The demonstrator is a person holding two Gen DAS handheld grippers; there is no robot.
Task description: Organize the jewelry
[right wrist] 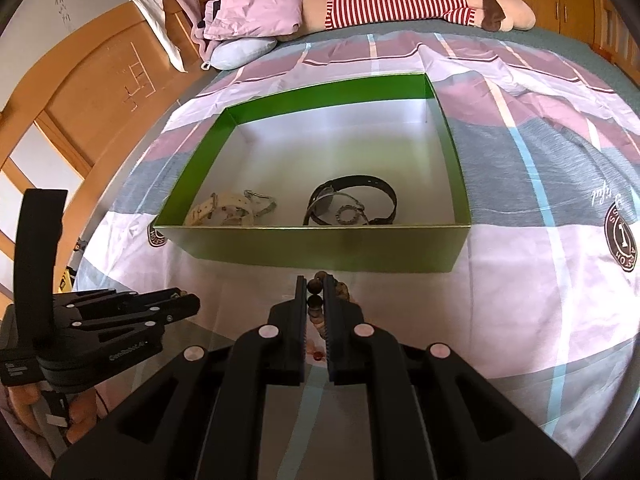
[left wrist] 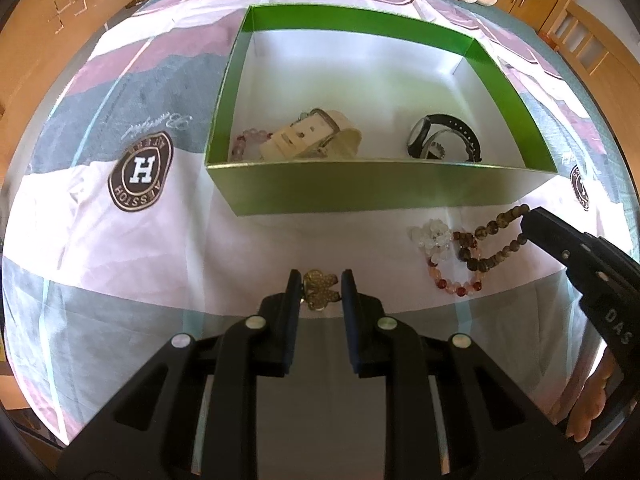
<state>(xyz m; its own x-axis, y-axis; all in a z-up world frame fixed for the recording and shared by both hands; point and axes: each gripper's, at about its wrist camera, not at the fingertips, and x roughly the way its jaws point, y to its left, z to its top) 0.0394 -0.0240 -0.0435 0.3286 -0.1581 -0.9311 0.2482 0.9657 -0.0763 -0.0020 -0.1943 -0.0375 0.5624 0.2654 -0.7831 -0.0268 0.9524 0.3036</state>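
A green box (left wrist: 376, 192) with a white inside sits on the bed; it also shows in the right wrist view (right wrist: 320, 246). In it lie a cream watch (left wrist: 308, 138), a pink bead bracelet (left wrist: 246, 142), a black watch (left wrist: 444, 142) and a small ring (right wrist: 349, 215). My left gripper (left wrist: 321, 282) straddles a gold butterfly brooch (left wrist: 319, 289), its jaws close beside it on the sheet. My right gripper (right wrist: 316, 282) is shut on a brown bead bracelet (left wrist: 494, 240), also seen between its fingers (right wrist: 315, 302). A clear and red bead bracelet (left wrist: 440, 258) lies beside it.
The bed has a pink, grey and white patchwork cover (left wrist: 120, 240). A striped plush toy (right wrist: 420, 0) and pillows (right wrist: 248, 12) lie at the far end. Wooden furniture (right wrist: 100, 92) stands along the bed's sides.
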